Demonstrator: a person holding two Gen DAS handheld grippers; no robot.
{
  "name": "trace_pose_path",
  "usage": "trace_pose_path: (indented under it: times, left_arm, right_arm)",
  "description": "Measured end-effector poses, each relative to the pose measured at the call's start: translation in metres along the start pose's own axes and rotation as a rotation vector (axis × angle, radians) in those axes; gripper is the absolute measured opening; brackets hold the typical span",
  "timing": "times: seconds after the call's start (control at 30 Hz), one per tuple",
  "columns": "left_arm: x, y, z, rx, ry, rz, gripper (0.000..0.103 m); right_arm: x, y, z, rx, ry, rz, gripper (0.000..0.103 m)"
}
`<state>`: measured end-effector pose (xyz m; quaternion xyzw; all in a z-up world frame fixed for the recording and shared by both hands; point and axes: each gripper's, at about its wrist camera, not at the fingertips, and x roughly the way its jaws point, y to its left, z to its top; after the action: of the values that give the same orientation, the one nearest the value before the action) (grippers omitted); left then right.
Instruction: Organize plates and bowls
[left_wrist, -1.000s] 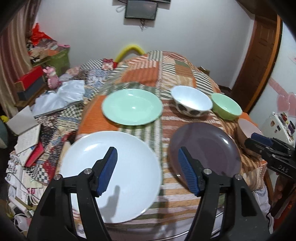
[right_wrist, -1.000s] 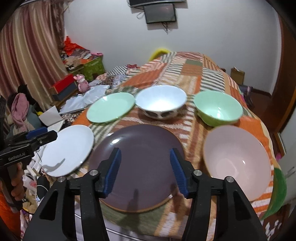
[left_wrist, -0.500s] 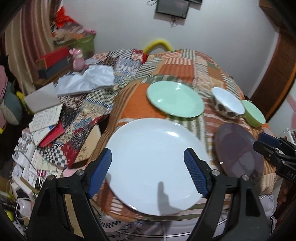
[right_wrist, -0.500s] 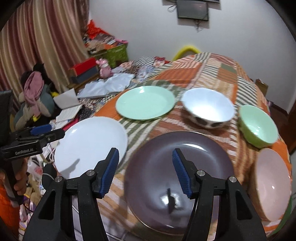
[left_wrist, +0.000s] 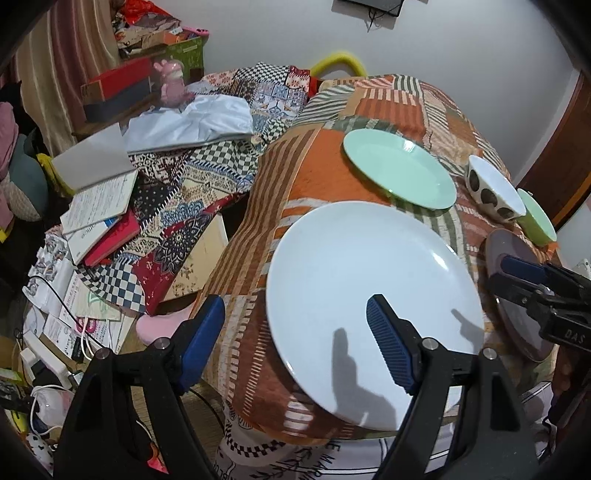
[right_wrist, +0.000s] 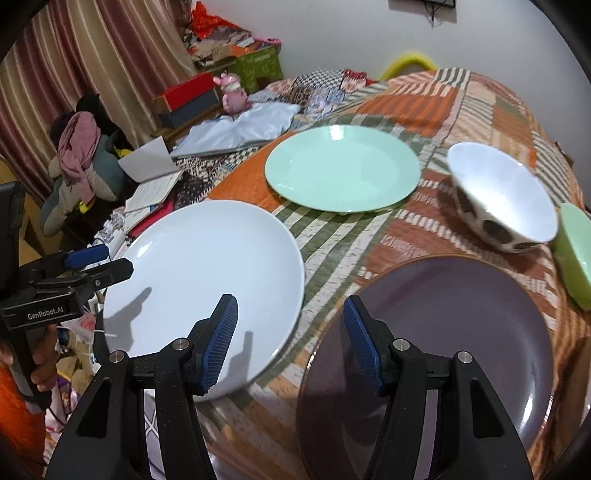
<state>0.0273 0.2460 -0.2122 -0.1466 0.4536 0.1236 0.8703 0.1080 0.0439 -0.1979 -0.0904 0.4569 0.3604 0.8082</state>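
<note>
A large white plate (left_wrist: 369, 266) lies at the near left edge of the patchwork-covered table (left_wrist: 295, 177). My left gripper (left_wrist: 293, 301) hovers over its left rim, jaws wide and closing, pads touching nothing. Beside it lies a dark purple plate (right_wrist: 461, 314). My right gripper (right_wrist: 290, 301) hangs above the gap between the white plate (right_wrist: 207, 266) and the purple one, jaws apart and closing slightly, nothing between them. Behind stand a mint green plate (right_wrist: 343, 170), a white spotted bowl (right_wrist: 498, 195) and a green bowl (right_wrist: 576, 251).
Left of the table a lower surface holds books (left_wrist: 99, 206), a white cloth (left_wrist: 192, 122), boxes (left_wrist: 118, 88) and a pink toy (left_wrist: 171, 79). Cables and papers (left_wrist: 66, 325) lie on the floor. A hand (right_wrist: 44, 354) holds the left gripper's handle.
Both grippers have moved left and lower. The left one went from between the white and purple plates to the white plate's left rim; the right one left the purple plate's middle.
</note>
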Motion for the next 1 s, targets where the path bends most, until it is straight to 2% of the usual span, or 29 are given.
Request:
trace_pose_path:
  times: [0.03,0.1,0.2,0.43,0.6,0.8,1.0]
  left_arm:
    - [0.002,0.002,-0.001,-0.003,0.004,-0.001,0.070]
    - [0.005,0.005,-0.001,-0.008,0.012,-0.006,0.061]
    - [0.009,0.010,-0.003,-0.015,0.017,-0.019,0.047]
    - [0.012,0.015,-0.004,-0.023,0.024,-0.043,0.035]
    - [0.015,0.017,-0.006,-0.028,0.036,-0.064,0.031]
    - [0.015,0.020,-0.009,-0.037,0.045,-0.059,0.031]
    - [0.016,0.024,-0.013,-0.050,0.056,-0.065,0.031]
  right_arm:
    - [0.003,0.001,0.001,-0.002,0.007,0.004,0.052]
    - [0.007,0.003,0.001,-0.008,0.023,0.009,0.040]
    - [0.015,0.004,0.002,-0.017,0.050,0.018,0.036]
    - [0.031,0.005,0.004,-0.019,0.099,0.019,0.031]
    - [0.032,0.006,0.005,-0.006,0.105,0.006,0.031]
    - [0.034,0.009,0.006,0.007,0.113,0.064,0.031]
    - [0.038,0.010,0.001,0.010,0.129,0.078,0.031]
